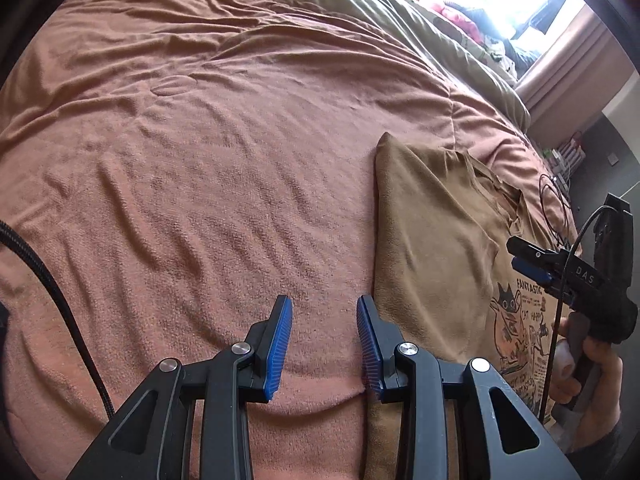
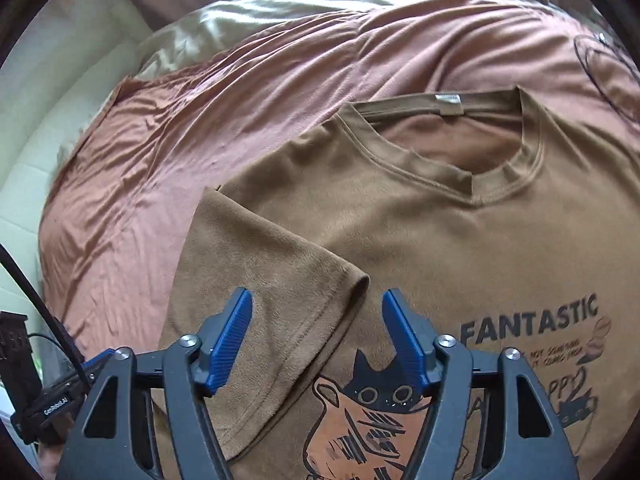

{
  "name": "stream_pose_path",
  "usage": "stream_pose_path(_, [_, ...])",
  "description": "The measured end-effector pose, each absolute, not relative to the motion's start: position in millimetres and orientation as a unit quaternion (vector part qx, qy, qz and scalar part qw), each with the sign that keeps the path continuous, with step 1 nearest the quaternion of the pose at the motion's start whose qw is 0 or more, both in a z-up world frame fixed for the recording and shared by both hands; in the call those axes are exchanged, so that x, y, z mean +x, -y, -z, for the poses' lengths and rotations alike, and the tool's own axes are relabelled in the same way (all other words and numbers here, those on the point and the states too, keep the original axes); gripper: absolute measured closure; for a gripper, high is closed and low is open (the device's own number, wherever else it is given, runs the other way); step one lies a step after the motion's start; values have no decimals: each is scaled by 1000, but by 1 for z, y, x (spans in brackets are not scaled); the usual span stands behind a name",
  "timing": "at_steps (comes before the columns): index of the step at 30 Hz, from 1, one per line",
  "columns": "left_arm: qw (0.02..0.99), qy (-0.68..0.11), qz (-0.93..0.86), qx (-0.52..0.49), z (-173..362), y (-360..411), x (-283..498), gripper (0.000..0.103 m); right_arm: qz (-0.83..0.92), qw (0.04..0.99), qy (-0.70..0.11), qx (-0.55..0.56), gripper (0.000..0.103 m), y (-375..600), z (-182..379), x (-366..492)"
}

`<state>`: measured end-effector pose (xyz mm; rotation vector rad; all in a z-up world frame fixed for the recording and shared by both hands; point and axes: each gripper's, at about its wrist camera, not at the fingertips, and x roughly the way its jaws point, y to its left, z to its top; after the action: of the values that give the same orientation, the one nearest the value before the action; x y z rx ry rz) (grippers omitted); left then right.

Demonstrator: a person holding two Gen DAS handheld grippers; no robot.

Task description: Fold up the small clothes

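Brown T-shirt (image 2: 460, 240) lies flat on the rust bedspread (image 2: 160, 160), one sleeve (image 2: 280, 292) folded over its chest directly ahead of the right gripper (image 2: 316, 320), jaws wide, empty. Left gripper (image 1: 324, 320) jaws part-open, empty; shirt at its right side

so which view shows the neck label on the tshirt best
The right wrist view: the neck label sits in plain sight inside the back of the collar of the brown t-shirt, lying face up. The left wrist view catches the shirt side-on at the frame's right, collar crumpled, label not discernible.
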<state>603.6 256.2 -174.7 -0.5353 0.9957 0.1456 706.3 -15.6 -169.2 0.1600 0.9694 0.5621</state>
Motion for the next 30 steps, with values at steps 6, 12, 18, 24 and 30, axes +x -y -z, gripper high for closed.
stream_pose_path(6, [840, -482, -58, -244, 182, -247, 607, 67, -299, 798, -496, 166, 38, 29, 194, 706])
stream_pose_path(12, [840, -485, -51, -237, 185, -240, 610, 67, -313, 761, -527, 213, 63, 29, 212, 715])
stream_pose_path(18, [839, -488, -37, -238, 187, -227, 614, 67, -306, 762, -531, 209, 100, 25, 213, 733])
stream_pose_path(24, [839, -495, -31, -225, 192, -213, 618, 67, -301, 794, -498, 176, 103, 29, 194, 717])
stream_pose_path(30, [836, -502, -34, -218, 199, -206, 615, 68, -279, 809, -495, 153, 103, 26, 192, 707])
